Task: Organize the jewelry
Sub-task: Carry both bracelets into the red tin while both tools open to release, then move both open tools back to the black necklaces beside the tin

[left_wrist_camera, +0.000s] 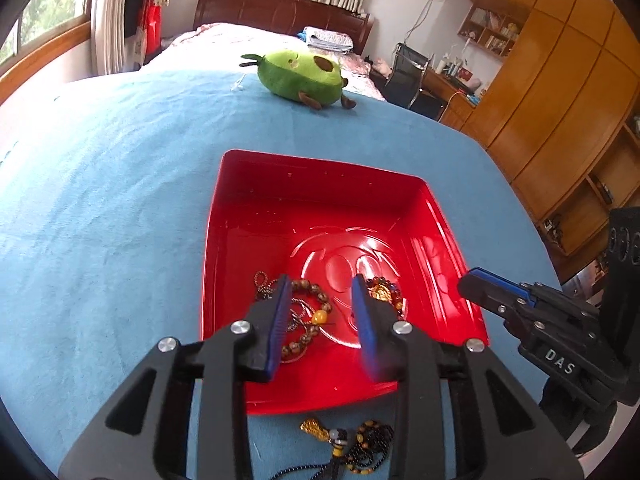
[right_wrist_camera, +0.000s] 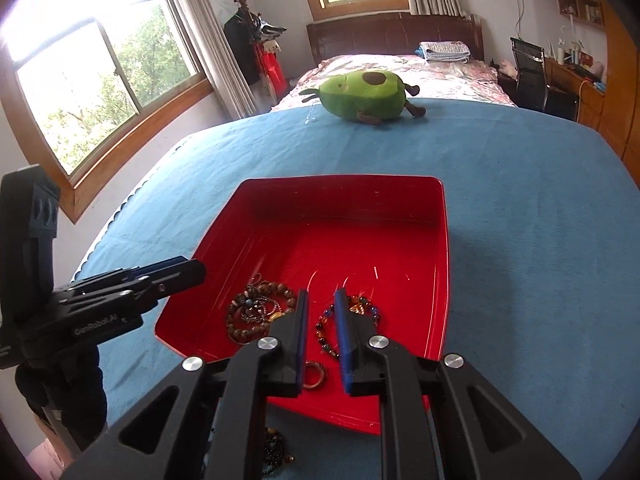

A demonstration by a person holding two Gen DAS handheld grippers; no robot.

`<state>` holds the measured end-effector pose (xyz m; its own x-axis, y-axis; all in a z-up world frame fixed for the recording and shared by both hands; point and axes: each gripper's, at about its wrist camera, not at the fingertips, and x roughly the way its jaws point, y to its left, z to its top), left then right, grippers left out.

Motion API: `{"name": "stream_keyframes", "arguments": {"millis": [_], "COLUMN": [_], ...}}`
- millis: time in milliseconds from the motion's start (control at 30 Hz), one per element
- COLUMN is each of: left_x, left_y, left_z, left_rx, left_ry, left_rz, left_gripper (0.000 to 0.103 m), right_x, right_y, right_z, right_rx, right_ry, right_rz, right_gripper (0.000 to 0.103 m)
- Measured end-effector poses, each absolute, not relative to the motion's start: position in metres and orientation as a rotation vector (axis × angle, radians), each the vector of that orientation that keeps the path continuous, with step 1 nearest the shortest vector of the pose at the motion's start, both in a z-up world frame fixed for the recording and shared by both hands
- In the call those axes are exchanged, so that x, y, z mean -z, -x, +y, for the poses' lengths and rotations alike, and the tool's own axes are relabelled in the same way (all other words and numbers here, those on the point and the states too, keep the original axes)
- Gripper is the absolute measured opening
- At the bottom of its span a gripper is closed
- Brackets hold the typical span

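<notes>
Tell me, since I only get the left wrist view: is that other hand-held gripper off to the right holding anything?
Observer: No. The right wrist view shows the right hand-held gripper open and holding nothing, above the red tray.
Operator: Is there a ring in the tray? I see only beads.
Observer: Yes, a brownish ring lies near the tray's front edge, between the two bead bracelets.
Operator: What does my own tool look like from outside?
Observer: The left hand-held gripper is black, with "GenRobot.AI" printed on its side.
</notes>
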<state>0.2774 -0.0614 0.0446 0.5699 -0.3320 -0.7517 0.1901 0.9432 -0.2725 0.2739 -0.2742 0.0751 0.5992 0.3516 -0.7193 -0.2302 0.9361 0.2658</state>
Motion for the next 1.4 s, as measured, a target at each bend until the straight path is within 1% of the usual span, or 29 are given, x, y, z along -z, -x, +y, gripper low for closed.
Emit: {"name": "stream_keyframes", "arguments": {"millis": [300, 600, 667, 900, 967, 1033, 1200, 1267, 1300, 1333, 1400], "left_x": [-0.063, -0.064, -0.059, -0.035, -0.026, -0.015, 0.009, 0.015, 0.018, 0.021, 0.026], "left_y": [-0.243, -0.213, -0.204, -0.183, -0.181, -0.179, -0.178, -0.177, -0.176, -0.176, -0.176], "left_z": [-0.057, -0.044, -0.039, -0.022, -0.021, -0.020, -0.018, -0.017, -0.016, -0.014, -0.011], "left_rx": [0.301, 0.281, 0.281, 0.255, 0.245, 0.241, 0.245, 0.238, 0.234, 0.229, 0.225], "left_ry": [0.152, 0.137, 0.134, 0.137, 0.126, 0.125, 0.129, 0.126, 0.126, 0.125, 0.128], "left_rz": [0.874, 0.865, 0.862, 0.897, 0.911, 0.934, 0.985, 0.989, 0.989, 0.990, 0.996], "left_gripper": [0.031, 0.034, 0.036, 0.036, 0.038, 0.040, 0.041, 0.041, 0.042, 0.043, 0.044], "right_x": [-0.082, -0.082, -0.079, -0.056, -0.049, -0.039, -0.009, 0.000, 0.004, 0.008, 0.013], "right_y": [-0.256, -0.229, -0.221, -0.200, -0.196, -0.192, -0.189, -0.190, -0.190, -0.191, -0.192], "right_z": [-0.271, -0.269, -0.268, -0.263, -0.260, -0.257, -0.252, -0.250, -0.248, -0.246, -0.241], "right_rx": [-0.349, -0.361, -0.370, -0.391, -0.396, -0.404, -0.410, -0.407, -0.407, -0.410, -0.411], "right_ry": [-0.141, -0.132, -0.136, -0.153, -0.152, -0.155, -0.174, -0.181, -0.186, -0.187, -0.178], "right_rz": [0.854, 0.848, 0.846, 0.888, 0.905, 0.925, 0.997, 1.022, 1.034, 1.046, 1.058], "right_gripper": [0.014, 0.014, 0.014, 0.014, 0.014, 0.014, 0.014, 0.018, 0.027, 0.033, 0.036]}}
